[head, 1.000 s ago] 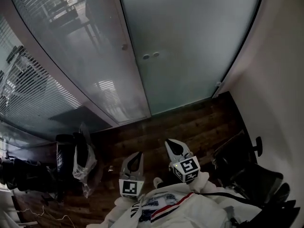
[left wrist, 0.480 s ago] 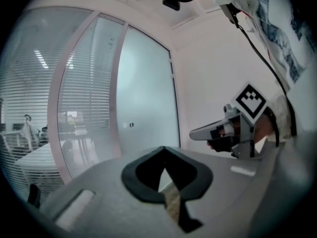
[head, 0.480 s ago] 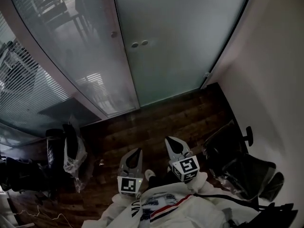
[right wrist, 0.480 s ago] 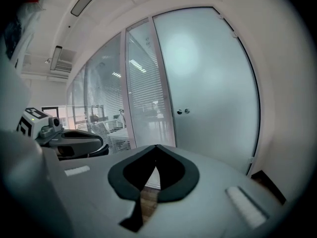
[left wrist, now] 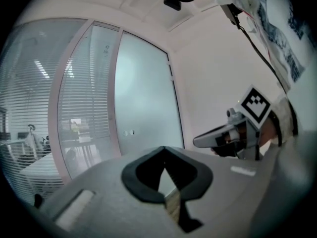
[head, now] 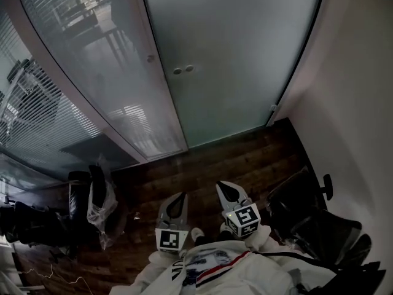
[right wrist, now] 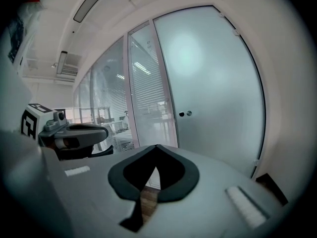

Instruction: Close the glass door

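Observation:
The frosted glass door fills the upper middle of the head view, with two small round knobs near its left edge. That edge lies against the frame post, and I see no gap there. Both grippers hover low over the wooden floor, well short of the door and touching nothing. My left gripper is shut and empty, and so is my right gripper. The left gripper view has the door ahead of the shut jaws. The right gripper view has the door and knobs beyond its shut jaws.
A glass wall with blinds runs left of the door. A white wall closes the right side. A black office chair stands at the lower right. A plastic bag and dark items sit at the lower left on the wooden floor.
The head view swung a little left and up, then back. Both grippers shifted slightly with the person and stay low, side by side and shut.

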Available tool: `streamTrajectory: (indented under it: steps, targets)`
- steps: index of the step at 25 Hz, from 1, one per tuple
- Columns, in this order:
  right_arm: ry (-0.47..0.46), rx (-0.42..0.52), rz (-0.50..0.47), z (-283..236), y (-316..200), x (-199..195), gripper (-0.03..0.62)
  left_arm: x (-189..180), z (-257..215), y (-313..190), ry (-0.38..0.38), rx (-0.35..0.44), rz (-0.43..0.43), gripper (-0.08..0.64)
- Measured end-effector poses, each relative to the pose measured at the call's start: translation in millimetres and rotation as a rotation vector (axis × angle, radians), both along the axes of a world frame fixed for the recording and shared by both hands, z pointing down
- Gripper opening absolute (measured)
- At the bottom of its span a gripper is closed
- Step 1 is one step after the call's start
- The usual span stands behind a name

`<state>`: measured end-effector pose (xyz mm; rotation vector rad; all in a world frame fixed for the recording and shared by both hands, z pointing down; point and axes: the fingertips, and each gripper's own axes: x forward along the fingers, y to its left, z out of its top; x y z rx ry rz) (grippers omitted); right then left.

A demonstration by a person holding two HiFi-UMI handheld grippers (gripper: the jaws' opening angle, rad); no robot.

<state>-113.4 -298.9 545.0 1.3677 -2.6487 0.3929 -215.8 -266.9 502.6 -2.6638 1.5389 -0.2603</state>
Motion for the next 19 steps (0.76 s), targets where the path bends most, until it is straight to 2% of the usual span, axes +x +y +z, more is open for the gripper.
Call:
streamTrajectory:
  steps: [8,19]
  targets:
    - [-0.02,0.012,-0.016,-6,-6,5,0.005,-8,-7,-7,-0.016,0.013,-0.054,-0.005]
    - [-0.015,0.025,-0.022,-12,-11,8,0.005,-6,-8,-11,-0.025,0.023,-0.049,-0.005]
